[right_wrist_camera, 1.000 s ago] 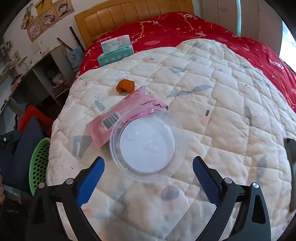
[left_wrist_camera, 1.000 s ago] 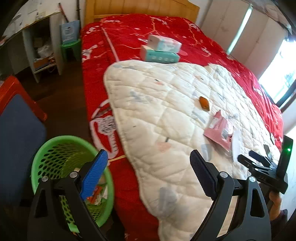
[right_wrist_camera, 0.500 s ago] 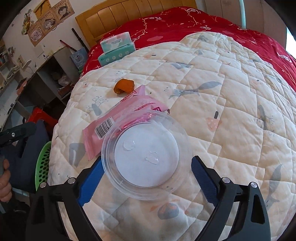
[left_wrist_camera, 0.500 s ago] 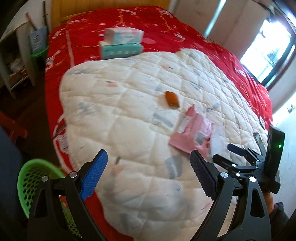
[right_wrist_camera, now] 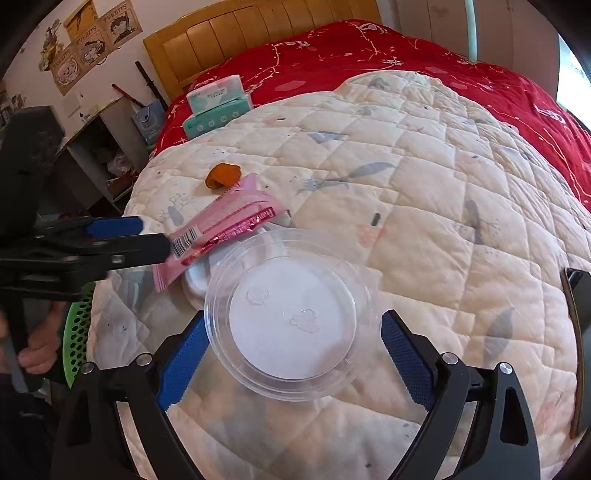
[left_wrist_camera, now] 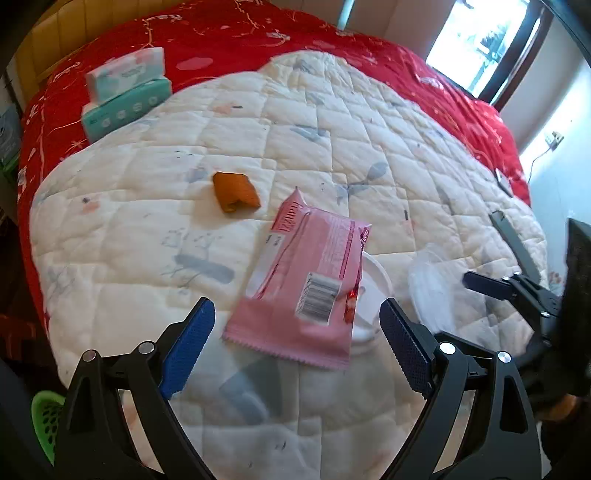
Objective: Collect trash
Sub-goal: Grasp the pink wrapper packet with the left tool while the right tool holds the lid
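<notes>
Your right gripper [right_wrist_camera: 291, 354] stands with its jaws spread wide, gripping nothing; the clear plastic lid [right_wrist_camera: 291, 314] lies flat on the quilt [right_wrist_camera: 424, 221] between its blue pads [right_wrist_camera: 183, 365], its near rim reaching in between them, though whether either pad touches the rim cannot be told. Your left gripper [left_wrist_camera: 297, 343] is likewise spread and empty, its fingertips either side of the near, serrated edge of the pink wrapper [left_wrist_camera: 306, 284], apart from it. Taking the lid as landmark: the pink wrapper lies just beyond and to its left, barcode end nearest you, resting partly over a white round lid [right_wrist_camera: 197, 280] that peeks out between wrapper and clear lid. Beyond the wrapper's far end, close to it, sits a small crumpled orange scrap [right_wrist_camera: 222, 175]. Left of the lid and below the quilt's edge, a green perforated basket [right_wrist_camera: 75, 332] shows in part behind your left gripper. Far beyond the lid, at the quilt's far edge on the red bedspread [right_wrist_camera: 351, 59], two tissue packs [right_wrist_camera: 218, 107] are stacked, the paler on the teal. Farthest is the wooden headboard [right_wrist_camera: 258, 26].
</notes>
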The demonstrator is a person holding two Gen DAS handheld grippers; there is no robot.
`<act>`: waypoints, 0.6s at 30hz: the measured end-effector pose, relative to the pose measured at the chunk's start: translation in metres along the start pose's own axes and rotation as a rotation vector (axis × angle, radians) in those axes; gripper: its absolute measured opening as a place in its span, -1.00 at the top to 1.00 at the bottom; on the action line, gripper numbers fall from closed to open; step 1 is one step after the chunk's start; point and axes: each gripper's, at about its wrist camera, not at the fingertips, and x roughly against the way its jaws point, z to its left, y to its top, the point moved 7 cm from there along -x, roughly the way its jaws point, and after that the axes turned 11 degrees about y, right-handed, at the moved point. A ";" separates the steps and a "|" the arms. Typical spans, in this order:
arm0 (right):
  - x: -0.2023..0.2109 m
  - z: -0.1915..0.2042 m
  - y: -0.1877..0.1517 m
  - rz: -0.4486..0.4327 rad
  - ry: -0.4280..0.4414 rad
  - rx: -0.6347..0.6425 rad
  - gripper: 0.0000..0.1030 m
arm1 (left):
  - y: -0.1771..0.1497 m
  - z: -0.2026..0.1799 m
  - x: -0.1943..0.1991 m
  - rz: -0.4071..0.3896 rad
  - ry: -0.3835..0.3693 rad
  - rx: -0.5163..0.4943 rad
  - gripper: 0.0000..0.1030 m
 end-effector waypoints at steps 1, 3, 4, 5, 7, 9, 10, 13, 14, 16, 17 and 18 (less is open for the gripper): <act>0.001 -0.001 -0.001 0.001 -0.003 0.000 -0.73 | 0.000 -0.002 -0.003 0.008 -0.007 -0.004 -0.73; 0.003 -0.003 -0.004 0.001 -0.006 0.000 -0.73 | 0.001 -0.005 -0.012 0.022 0.004 -0.004 -0.73; 0.003 -0.003 -0.005 0.002 -0.005 -0.001 -0.73 | 0.002 -0.005 -0.015 0.026 0.004 -0.003 -0.73; 0.003 -0.003 -0.006 0.002 -0.002 -0.002 -0.73 | 0.003 -0.005 -0.019 0.031 0.007 0.004 -0.73; 0.003 -0.002 -0.008 0.003 0.001 -0.003 -0.73 | 0.004 -0.003 -0.023 0.036 -0.004 0.018 -0.73; 0.003 -0.001 -0.010 0.003 0.004 -0.004 -0.73 | 0.004 -0.003 -0.027 0.044 -0.031 0.032 -0.71; 0.003 0.000 -0.010 0.002 0.007 -0.005 -0.73 | 0.004 -0.003 -0.029 0.044 -0.030 0.036 -0.69; 0.005 0.005 -0.012 -0.004 0.010 -0.002 -0.73 | 0.003 -0.004 -0.030 0.032 -0.035 0.029 -0.48; 0.006 0.007 -0.012 -0.004 0.009 0.001 -0.73 | 0.002 -0.005 -0.029 0.021 -0.030 0.027 -0.43; 0.008 0.012 -0.012 -0.008 0.005 0.012 -0.73 | 0.001 -0.007 -0.024 -0.002 -0.024 0.016 -0.33; 0.010 0.015 -0.013 -0.012 0.006 0.017 -0.73 | 0.000 -0.007 -0.021 -0.010 -0.013 0.016 -0.29; 0.012 0.019 -0.013 -0.015 0.010 0.019 -0.72 | -0.001 -0.006 -0.018 -0.016 -0.011 0.021 -0.17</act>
